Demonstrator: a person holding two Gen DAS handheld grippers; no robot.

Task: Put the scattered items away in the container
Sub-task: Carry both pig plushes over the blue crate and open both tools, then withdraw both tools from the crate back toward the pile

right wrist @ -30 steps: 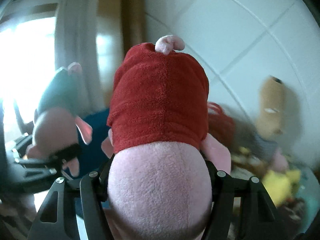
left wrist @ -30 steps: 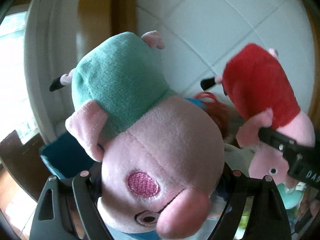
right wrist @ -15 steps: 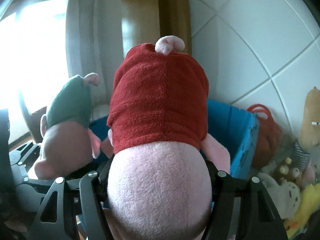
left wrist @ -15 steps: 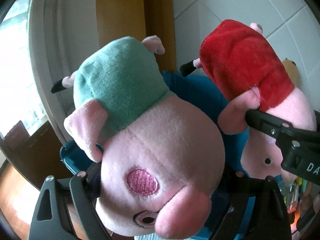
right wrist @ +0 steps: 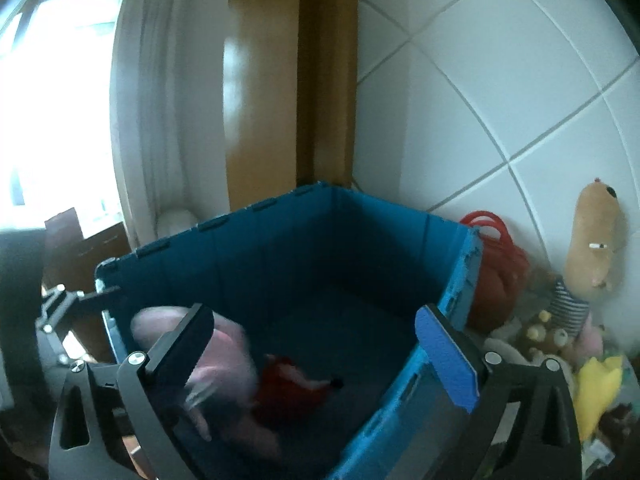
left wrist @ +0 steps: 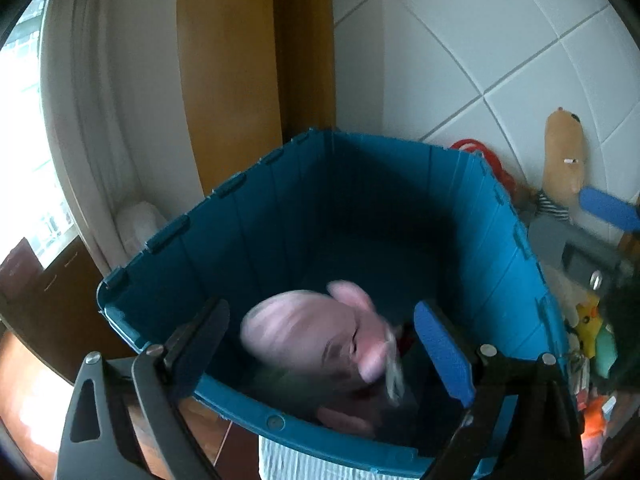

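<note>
A blue plastic crate (left wrist: 280, 216) stands on the floor in a corner; it also shows in the right wrist view (right wrist: 360, 240). My left gripper (left wrist: 320, 344) is open above the crate's near rim. Below it a pink pig plush (left wrist: 304, 336) is blurred inside the crate. My right gripper (right wrist: 316, 352) is open over the crate. Inside, blurred, lie a pink pig head (right wrist: 228, 360) and the red-dressed pig plush (right wrist: 296, 384). The left gripper's fingertips (right wrist: 100, 294) show at the crate's left rim.
A white tiled wall (right wrist: 500, 100), a wooden door frame (right wrist: 320, 80) and a white curtain (left wrist: 100, 120) surround the crate. To its right lie a red bag (right wrist: 500, 256), a tan plush (right wrist: 596, 240), a yellow plush (right wrist: 600, 384) and other toys.
Both grippers have opened and let go of their pig plushes, which have dropped into the blue crate. Both views have moved closer over the crate.
</note>
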